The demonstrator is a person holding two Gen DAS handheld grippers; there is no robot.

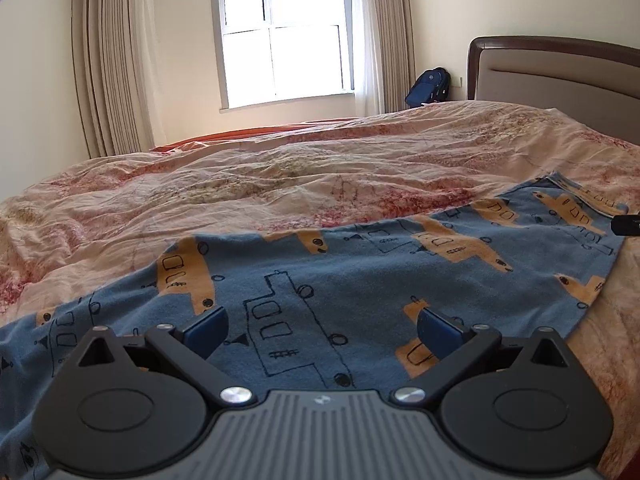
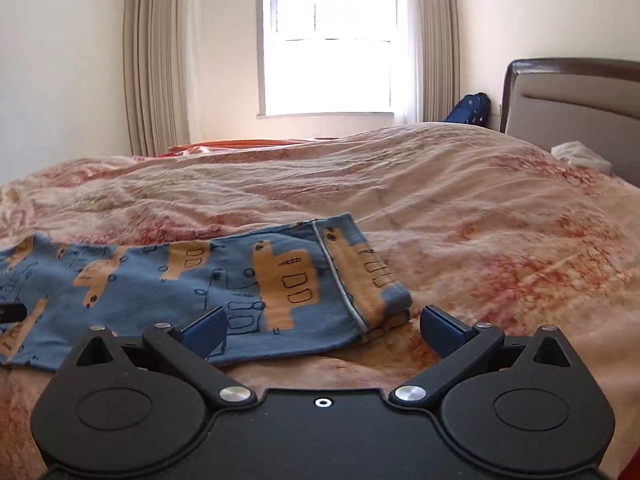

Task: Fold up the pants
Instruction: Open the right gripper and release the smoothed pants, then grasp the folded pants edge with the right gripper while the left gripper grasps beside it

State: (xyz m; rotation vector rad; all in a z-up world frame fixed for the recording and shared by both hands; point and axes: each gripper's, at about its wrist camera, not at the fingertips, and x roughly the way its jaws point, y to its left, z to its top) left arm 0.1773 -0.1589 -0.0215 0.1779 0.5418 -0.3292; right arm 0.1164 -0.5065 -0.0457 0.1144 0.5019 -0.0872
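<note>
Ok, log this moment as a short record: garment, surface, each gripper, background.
garment: blue pants with orange vehicle print, lying flat, one end folded over
surface: bed with a wrinkled pink floral cover
left gripper: open, over the pants, nothing between its pads
right gripper: open, at the folded end, holding nothing
background: window, beige curtains, brown headboard, blue bag by the wall

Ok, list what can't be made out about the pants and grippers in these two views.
- Pants, left wrist view: the near end is cut off by the left edge and covered by the left gripper.
- Pants, right wrist view: layers under the folded end are hidden by the top cloth.
- Right gripper, left wrist view: only a black tip shows; the right edge cuts it off.
</note>
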